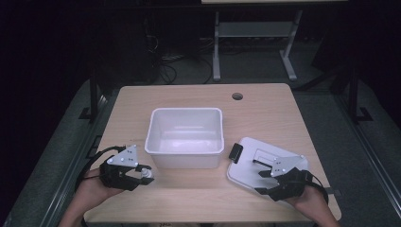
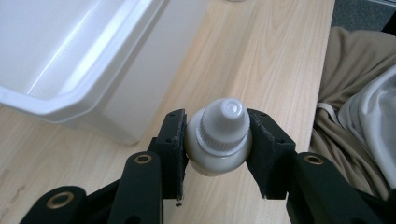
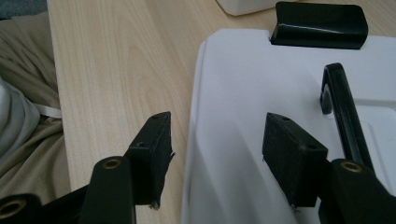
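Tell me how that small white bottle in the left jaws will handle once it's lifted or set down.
The small white bottle looks rigid plastic, so the left gripper probably won't crush it. Its rounded, smooth body may slip or twist between the flat pads. Set on its side, it would likely roll on the table.

The left gripper (image 1: 143,174) is at the near left corner of the white bin (image 1: 185,135), just beside its front wall. Its two pads press on a small white bottle (image 2: 219,137) from both sides, and the left hand (image 1: 92,187) grips it from behind. The right gripper (image 1: 265,170) is to the near right of the bin, jaws apart, holding nothing, one above a white lid (image 1: 250,163). The right hand (image 1: 309,201) holds it.
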The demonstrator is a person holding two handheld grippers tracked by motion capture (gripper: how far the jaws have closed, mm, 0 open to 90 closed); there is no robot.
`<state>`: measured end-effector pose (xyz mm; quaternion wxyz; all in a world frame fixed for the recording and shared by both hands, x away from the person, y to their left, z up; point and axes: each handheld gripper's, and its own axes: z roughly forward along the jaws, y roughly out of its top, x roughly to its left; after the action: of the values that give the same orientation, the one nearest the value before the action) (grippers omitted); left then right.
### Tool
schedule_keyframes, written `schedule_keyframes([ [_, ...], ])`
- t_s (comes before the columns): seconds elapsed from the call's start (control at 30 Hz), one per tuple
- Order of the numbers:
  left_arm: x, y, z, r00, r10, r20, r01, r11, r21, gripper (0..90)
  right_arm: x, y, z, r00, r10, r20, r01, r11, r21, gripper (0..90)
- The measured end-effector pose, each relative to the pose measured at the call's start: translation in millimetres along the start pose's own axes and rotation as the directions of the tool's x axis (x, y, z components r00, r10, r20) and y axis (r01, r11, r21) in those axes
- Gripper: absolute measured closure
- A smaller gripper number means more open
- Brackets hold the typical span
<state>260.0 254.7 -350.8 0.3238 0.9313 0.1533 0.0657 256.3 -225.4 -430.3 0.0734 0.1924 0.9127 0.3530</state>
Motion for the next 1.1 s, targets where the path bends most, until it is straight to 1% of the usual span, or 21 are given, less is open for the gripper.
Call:
schedule_keyframes([
  [0.2, 2.5, 4.8, -5.1, 1.0, 0.005, -0.007, -0.005, 1.0, -0.002, 59.5, -0.1, 0.9, -0.2, 1.0, 0.002, 0.0, -0.002, 1.0, 0.0, 41.7],
  [0.3, 3.7, 6.2, -7.0, 1.0, -0.001, -0.009, 0.001, 1.0, -0.004, 59.5, 0.0, 0.7, -0.4, 1.0, 0.001, 0.0, -0.001, 1.0, 0.0, 41.7],
  [0.4, 4.5, 8.1, -9.3, 0.9999, 0.001, -0.011, -0.001, 1.0, -0.007, 59.4, -0.5, 0.3, -0.6, 1.0, -0.005, 0.0, 0.005, 1.0, -0.001, 41.7],
  [0.7, 8.4, 13.2, -14.2, 0.9999, 0.005, -0.016, -0.005, 1.0, 0.002, 59.5, 0.1, 0.6, -1.3, 1.0, -0.003, 0.001, 0.003, 1.0, -0.002, 41.7],
  [0.9, 11.2, 16.4, -16.2, 0.9999, 0.0, -0.016, 0.0, 1.0, 0.008, 59.5, 0.6, 1.1, -1.3, 1.0, 0.001, 0.0, -0.001, 1.0, 0.0, 41.7],
  [1.1, 13.0, 19.6, -18.4, 0.9998, -0.008, -0.016, 0.007, 1.0, -0.005, 59.5, 0.6, 0.7, -0.2, 1.0, -0.003, -0.005, 0.003, 1.0, -0.003, 41.8],
])
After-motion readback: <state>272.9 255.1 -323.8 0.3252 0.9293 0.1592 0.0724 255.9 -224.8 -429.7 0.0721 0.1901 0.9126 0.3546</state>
